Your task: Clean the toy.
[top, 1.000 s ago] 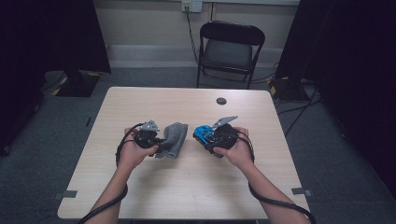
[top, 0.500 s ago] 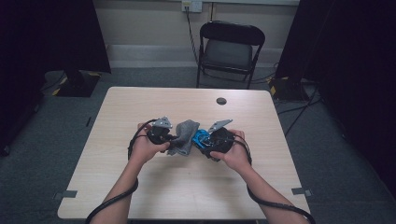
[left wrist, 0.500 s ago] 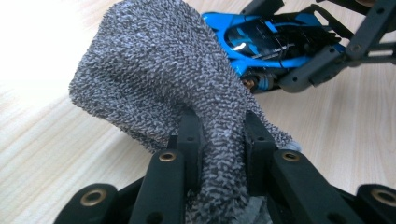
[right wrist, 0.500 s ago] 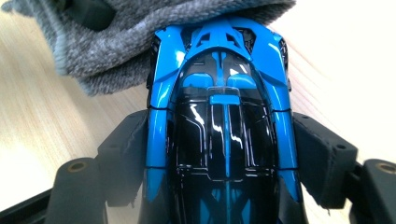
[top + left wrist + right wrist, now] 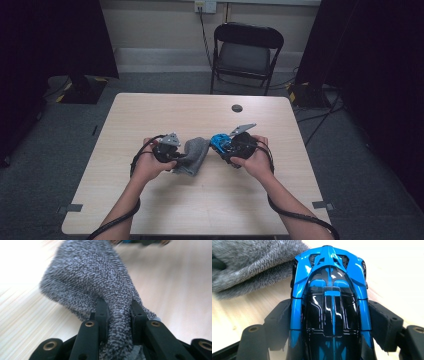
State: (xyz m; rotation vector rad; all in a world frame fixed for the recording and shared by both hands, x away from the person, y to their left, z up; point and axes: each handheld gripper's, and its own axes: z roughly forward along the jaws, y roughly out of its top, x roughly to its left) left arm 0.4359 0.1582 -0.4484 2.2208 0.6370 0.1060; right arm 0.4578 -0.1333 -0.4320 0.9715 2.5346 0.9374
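Near the middle of the tabletop, the left gripper pinches the grey sock tight and the right gripper hugs the blue toy car, so both are picked up but the car looks not yet inside.

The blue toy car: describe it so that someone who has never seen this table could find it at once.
Start at the pale wooden table in front of the black folding chair. Near its middle, the right claw grips a glossy blue toy car with a black roof by its sides. Beside it lies a fuzzy grey sock, pinched in the left claw; the car alone is hard, shiny and bright.
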